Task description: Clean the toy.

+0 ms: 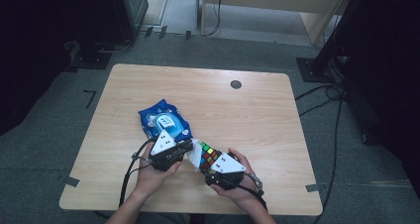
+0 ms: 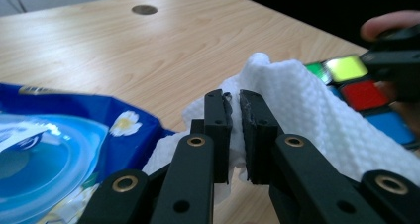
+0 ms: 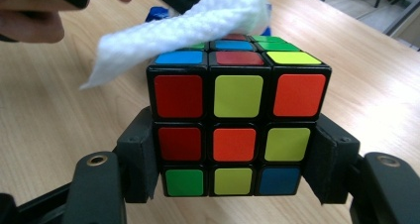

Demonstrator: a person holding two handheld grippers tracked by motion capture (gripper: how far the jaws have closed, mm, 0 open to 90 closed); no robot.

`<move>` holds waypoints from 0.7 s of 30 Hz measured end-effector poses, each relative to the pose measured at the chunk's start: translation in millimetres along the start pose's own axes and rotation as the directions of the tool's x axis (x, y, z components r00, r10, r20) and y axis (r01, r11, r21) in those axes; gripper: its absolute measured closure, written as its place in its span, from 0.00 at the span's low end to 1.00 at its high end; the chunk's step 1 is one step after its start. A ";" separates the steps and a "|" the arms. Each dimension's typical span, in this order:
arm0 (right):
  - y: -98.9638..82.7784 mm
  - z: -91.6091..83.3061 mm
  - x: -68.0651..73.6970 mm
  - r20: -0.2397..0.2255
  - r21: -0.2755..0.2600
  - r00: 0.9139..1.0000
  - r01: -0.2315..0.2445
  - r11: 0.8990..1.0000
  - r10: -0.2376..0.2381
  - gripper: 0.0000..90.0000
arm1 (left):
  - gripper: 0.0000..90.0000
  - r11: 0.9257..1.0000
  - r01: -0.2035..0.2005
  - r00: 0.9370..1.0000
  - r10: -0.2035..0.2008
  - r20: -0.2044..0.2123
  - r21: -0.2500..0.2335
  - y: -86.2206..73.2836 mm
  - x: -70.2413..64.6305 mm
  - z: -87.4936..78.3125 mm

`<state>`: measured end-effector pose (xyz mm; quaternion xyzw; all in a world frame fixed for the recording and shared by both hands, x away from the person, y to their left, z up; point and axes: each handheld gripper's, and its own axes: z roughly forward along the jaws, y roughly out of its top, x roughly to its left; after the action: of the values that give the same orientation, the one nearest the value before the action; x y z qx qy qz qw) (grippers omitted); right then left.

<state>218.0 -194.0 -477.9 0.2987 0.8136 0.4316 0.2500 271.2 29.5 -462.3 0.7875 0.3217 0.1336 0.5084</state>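
A scrambled puzzle cube (image 3: 237, 120) sits between the jaws of my right gripper (image 3: 237, 157), which is shut on its two lower side faces. In the high view the cube (image 1: 209, 156) lies near the table's front edge, just ahead of the right gripper (image 1: 216, 168). My left gripper (image 2: 236, 112) is shut on a white wet wipe (image 2: 307, 110), pinched thin between its pads. The wipe (image 3: 188, 26) drapes over the far top of the cube. In the high view the left gripper (image 1: 184, 149) is just left of the cube, with the wipe (image 1: 194, 159) between them.
A blue pack of wet wipes (image 1: 164, 121) lies on the wooden table (image 1: 257, 120) just behind the left gripper, also close at left in the left gripper view (image 2: 54, 154). A round dark grommet (image 1: 236, 84) sits at the table's back. Cables trail off the front edge.
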 end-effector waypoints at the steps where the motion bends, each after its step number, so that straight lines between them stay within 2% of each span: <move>1: 0.2 -1.0 -1.2 0.004 -0.002 1.000 0.000 1.000 0.000 0.39 | 0.93 1.000 -0.002 1.000 0.002 -0.012 0.009 -0.8 0.8 0.8; 3: 0.4 -4.0 -4.8 0.023 -0.007 1.000 -0.003 1.000 0.004 0.39 | 0.93 1.000 -0.009 1.000 0.010 -0.024 0.025 -2.7 1.2 2.7; 6: 0.1 -11.8 -16.2 0.049 -0.025 0.998 -0.031 0.999 0.032 0.39 | 0.93 0.997 -0.045 0.998 0.048 -0.051 0.059 -6.0 -2.0 6.9; 7: 0.0 -15.9 -21.0 0.061 -0.032 0.997 -0.049 0.998 0.051 0.39 | 0.93 0.997 -0.047 0.998 0.049 -0.047 0.061 -6.8 -3.1 8.4; 11: 0.7 -25.9 -30.9 0.080 -0.051 0.994 -0.064 0.997 0.068 0.39 | 0.92 0.993 -0.068 0.997 0.071 -0.032 0.093 -9.3 -9.0 15.3; 13: 0.8 -28.0 -32.3 0.079 -0.058 0.994 -0.071 0.996 0.075 0.39 | 0.88 0.993 -0.071 0.997 0.073 -0.018 0.090 -8.4 -11.7 15.8; 15: 0.7 -27.9 -31.7 0.077 -0.058 0.994 -0.068 0.996 0.073 0.39 | 0.79 0.996 -0.057 0.998 0.057 0.001 0.064 -5.1 -13.5 13.2; 18: 1.0 -26.8 -29.5 0.072 -0.057 0.995 -0.064 0.996 0.068 0.39 | 0.65 1.000 -0.004 0.999 0.003 0.034 0.015 2.1 -11.3 6.6; 21: 1.6 -26.0 -28.2 0.069 -0.058 0.995 -0.063 0.996 0.067 0.39 | 0.53 0.997 0.072 0.995 -0.069 0.079 -0.030 10.2 -6.8 -2.8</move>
<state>220.8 -227.5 -459.3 0.3330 0.7818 0.4511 0.2728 268.4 24.3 -451.3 0.7718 0.3270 0.0903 0.5378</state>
